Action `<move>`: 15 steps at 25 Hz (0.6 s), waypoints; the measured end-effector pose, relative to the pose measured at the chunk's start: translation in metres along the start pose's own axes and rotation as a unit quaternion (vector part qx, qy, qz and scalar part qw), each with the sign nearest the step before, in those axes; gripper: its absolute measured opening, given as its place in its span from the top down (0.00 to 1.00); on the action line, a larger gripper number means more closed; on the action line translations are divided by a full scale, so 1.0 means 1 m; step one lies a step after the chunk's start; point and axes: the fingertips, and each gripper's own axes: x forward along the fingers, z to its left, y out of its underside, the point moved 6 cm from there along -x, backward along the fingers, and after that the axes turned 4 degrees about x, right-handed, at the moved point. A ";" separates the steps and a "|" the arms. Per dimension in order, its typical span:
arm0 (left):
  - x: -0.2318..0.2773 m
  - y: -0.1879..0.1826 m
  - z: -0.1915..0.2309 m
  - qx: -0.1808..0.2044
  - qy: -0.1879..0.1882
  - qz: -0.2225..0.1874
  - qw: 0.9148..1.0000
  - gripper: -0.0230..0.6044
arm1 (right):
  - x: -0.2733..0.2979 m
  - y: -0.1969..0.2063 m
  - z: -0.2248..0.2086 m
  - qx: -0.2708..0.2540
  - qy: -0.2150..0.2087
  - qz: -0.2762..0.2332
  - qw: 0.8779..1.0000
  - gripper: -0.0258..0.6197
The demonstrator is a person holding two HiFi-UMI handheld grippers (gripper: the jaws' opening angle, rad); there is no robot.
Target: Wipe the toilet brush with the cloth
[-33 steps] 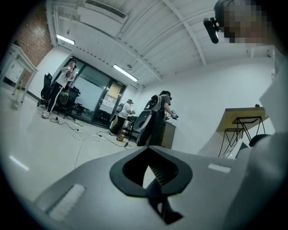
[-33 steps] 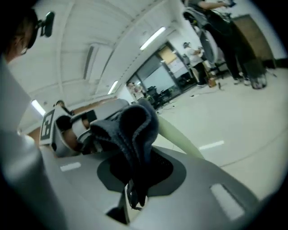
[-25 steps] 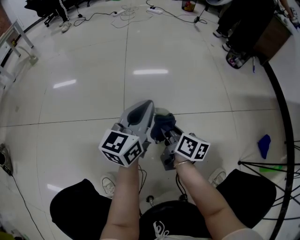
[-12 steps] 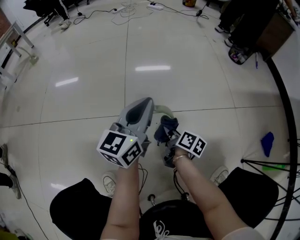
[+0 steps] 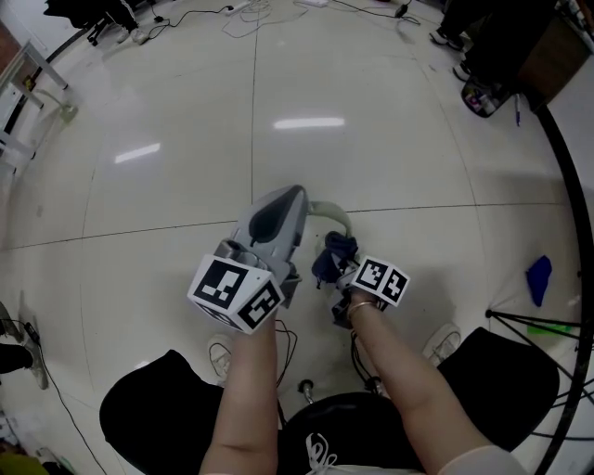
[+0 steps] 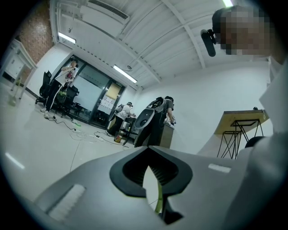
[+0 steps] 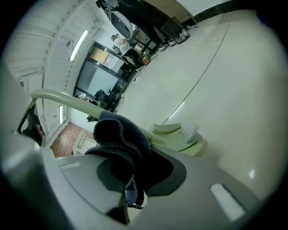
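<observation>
The pale green toilet brush [image 5: 327, 212] hangs over the floor in front of me. In the right gripper view its handle [image 7: 67, 99] runs from upper left down to the bristled head [image 7: 180, 134]. My left gripper [image 5: 280, 215] is shut on the handle, and a thin green strip shows between its jaws [image 6: 158, 197]. My right gripper [image 5: 336, 269] is shut on a dark blue cloth [image 5: 332, 252]. The bunched cloth [image 7: 119, 134] lies against the handle just behind the head. The right gripper [image 7: 129, 191] sits right of the left one, lower in the head view.
White tiled floor lies all around. A blue object [image 5: 538, 278] and black stand legs [image 5: 520, 325] are at the right, under a dark round table edge [image 5: 568, 195]. Cables [image 5: 251, 11] lie far ahead. A white rack [image 5: 28, 79] stands at the left. My shoes [image 5: 219, 357] are below.
The right gripper with the cloth has slid a little back along the handle towards me, so more of the curved green handle shows beyond the cloth. The left gripper keeps its hold.
</observation>
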 end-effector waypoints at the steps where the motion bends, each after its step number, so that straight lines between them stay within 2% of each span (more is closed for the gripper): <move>1: 0.001 -0.001 -0.001 0.008 0.001 0.002 1.000 0.95 | 0.001 0.001 -0.002 0.002 0.000 -0.001 1.000 0.86; 4: 0.001 -0.002 -0.004 0.027 0.002 0.006 1.000 0.95 | -0.001 0.005 -0.002 0.005 -0.012 0.008 1.000 0.86; 5: 0.000 -0.002 -0.005 0.027 0.003 0.005 1.000 0.95 | -0.004 0.006 0.003 -0.011 -0.025 0.015 1.000 0.87; 7: -0.001 -0.001 -0.004 0.023 0.003 0.006 1.000 0.95 | -0.015 0.005 0.024 -0.091 -0.057 0.030 0.994 0.87; 8: -0.002 -0.001 -0.003 0.021 0.003 0.007 1.000 0.95 | -0.023 0.003 0.038 -0.147 -0.067 0.034 0.986 0.87; 9: -0.002 0.000 -0.001 0.019 0.002 0.010 1.000 0.95 | -0.034 -0.001 0.052 -0.205 -0.073 0.031 0.975 0.87; 11: -0.005 0.002 0.003 0.015 -0.004 0.016 1.000 0.95 | -0.060 -0.010 0.085 -0.310 -0.089 0.008 0.946 0.87; 15: -0.021 0.007 0.006 -0.001 -0.026 0.007 1.000 0.95 | -0.118 -0.032 0.149 -0.460 -0.127 -0.063 0.876 0.87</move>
